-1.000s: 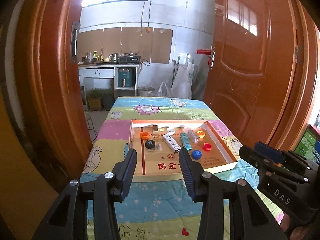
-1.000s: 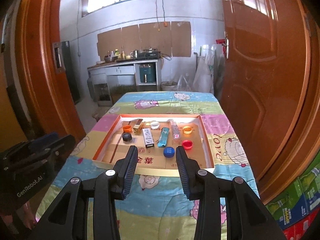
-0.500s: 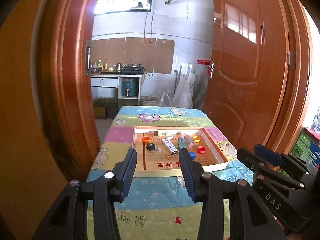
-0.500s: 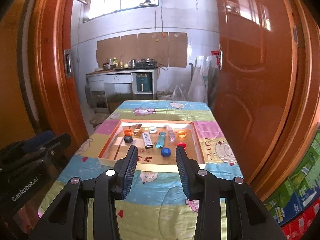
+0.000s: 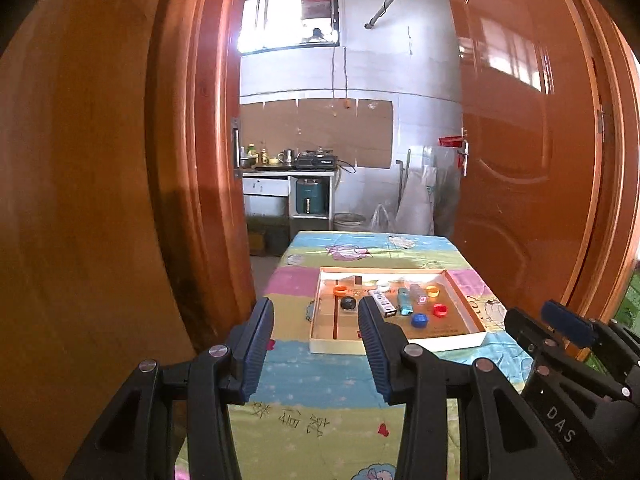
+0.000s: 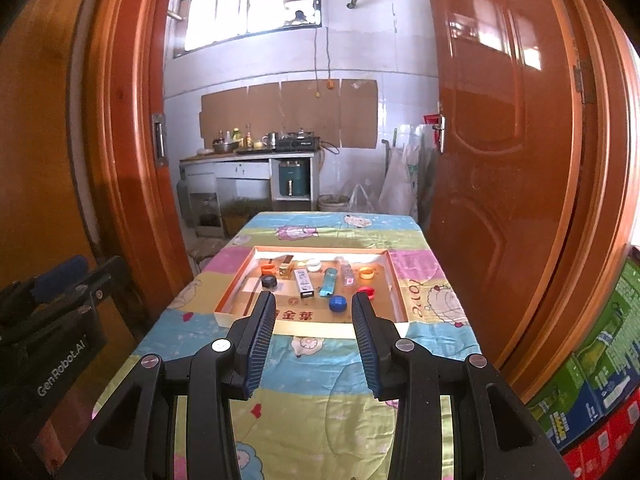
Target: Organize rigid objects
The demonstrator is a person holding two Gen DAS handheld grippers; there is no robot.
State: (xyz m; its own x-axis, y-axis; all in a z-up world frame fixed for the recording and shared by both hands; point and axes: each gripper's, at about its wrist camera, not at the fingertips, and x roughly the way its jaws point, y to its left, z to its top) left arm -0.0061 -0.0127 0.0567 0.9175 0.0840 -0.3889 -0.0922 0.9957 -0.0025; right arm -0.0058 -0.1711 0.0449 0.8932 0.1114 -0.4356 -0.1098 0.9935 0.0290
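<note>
Shallow cardboard tray [image 6: 394,280] lies mid-table on the patterned cloth [image 6: 320,360]. Versus one second ago, the tray appears smaller and farther off in both views: both grippers have pulled back and up from it, and more doorframe is visible.

Tray contents: black cap [image 6: 269,281], orange cap [image 6: 267,268], white cap [image 6: 314,265], blue cap [image 6: 337,303], red cap [image 6: 367,291], a second orange cap [image 6: 365,272], white box [image 6: 303,280], teal packet [image 6: 329,281], small clear bottle [image 6: 347,272]. All apart, none gripped.

Left gripper [image 5: 316,322]: jaws apart, empty, above the near table edge. Right gripper [image 6: 314,312]: jaws apart, empty, likewise.

Surroundings: orange wooden doors [image 6: 500,160] either side, kitchen counter [image 6: 248,154] behind.
</note>
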